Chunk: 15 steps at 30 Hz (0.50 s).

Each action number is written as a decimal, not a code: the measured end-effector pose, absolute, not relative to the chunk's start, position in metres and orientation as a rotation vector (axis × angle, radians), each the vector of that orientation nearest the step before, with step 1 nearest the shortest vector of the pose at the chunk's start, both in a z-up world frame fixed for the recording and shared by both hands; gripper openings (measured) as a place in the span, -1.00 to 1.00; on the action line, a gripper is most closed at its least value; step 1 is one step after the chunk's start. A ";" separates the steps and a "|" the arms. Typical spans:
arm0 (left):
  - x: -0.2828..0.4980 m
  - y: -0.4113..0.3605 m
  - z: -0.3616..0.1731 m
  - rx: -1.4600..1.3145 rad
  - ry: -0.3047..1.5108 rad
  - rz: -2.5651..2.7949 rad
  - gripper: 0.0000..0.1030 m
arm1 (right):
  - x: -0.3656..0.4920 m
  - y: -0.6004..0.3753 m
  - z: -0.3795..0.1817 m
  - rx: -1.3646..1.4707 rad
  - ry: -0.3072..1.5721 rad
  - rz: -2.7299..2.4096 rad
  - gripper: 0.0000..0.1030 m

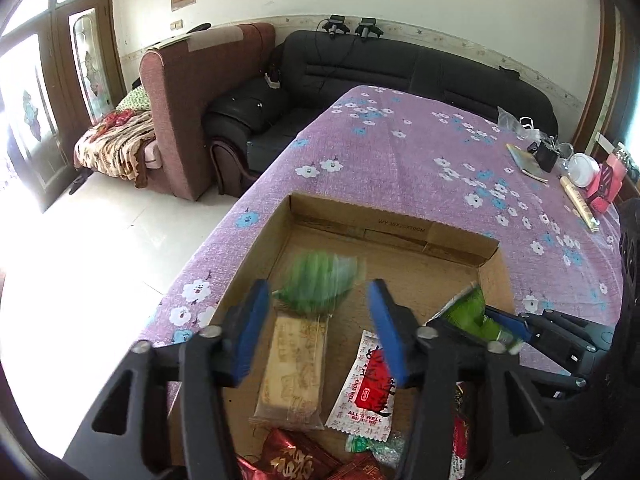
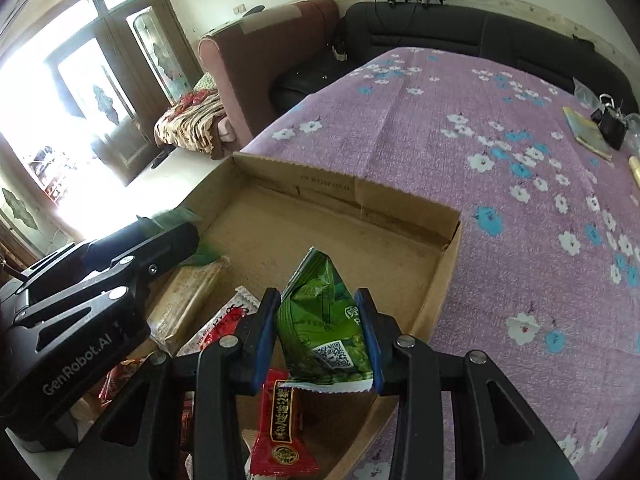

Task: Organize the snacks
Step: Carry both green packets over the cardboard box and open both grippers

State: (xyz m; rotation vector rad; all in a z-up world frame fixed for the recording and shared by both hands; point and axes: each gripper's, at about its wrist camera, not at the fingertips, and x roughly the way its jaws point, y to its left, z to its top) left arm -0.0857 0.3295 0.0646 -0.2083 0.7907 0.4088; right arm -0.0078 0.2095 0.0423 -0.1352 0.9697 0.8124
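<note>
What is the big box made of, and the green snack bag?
The box looks like plain brown cardboard: matte, with creased flaps and a wavy cut edge. The green snack bag looks like thin printed plastic film, probably glossy: it shines and crumples where the right gripper pinches it.

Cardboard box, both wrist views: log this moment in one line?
left gripper open, blurred green packet beyond it | right gripper shut on green snack packet | both above cardboard box

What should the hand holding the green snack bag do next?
Probably lower it a little and let go. The right gripper is shut on the green packet, held above the bare floor of the cardboard box; other snacks already lie inside, so dropping it there seems sensible.
</note>
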 end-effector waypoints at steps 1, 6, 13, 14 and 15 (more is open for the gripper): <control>-0.086 0.328 0.065 -0.205 0.789 0.409 0.28 | -0.008 0.209 0.041 -0.133 0.971 0.817 -0.25; -0.089 0.321 0.073 -0.190 0.770 0.414 0.44 | -0.008 0.207 0.043 -0.109 0.975 0.828 -0.24; -0.114 0.310 0.099 -0.185 0.692 0.448 0.56 | -0.018 0.187 0.067 -0.082 0.907 0.829 -0.14; -0.120 0.307 0.104 -0.181 0.677 0.455 0.57 | -0.020 0.182 0.071 -0.076 0.898 0.826 -0.13; -0.127 0.303 0.109 -0.173 0.660 0.464 0.59 | -0.024 0.175 0.077 -0.071 0.887 0.824 -0.13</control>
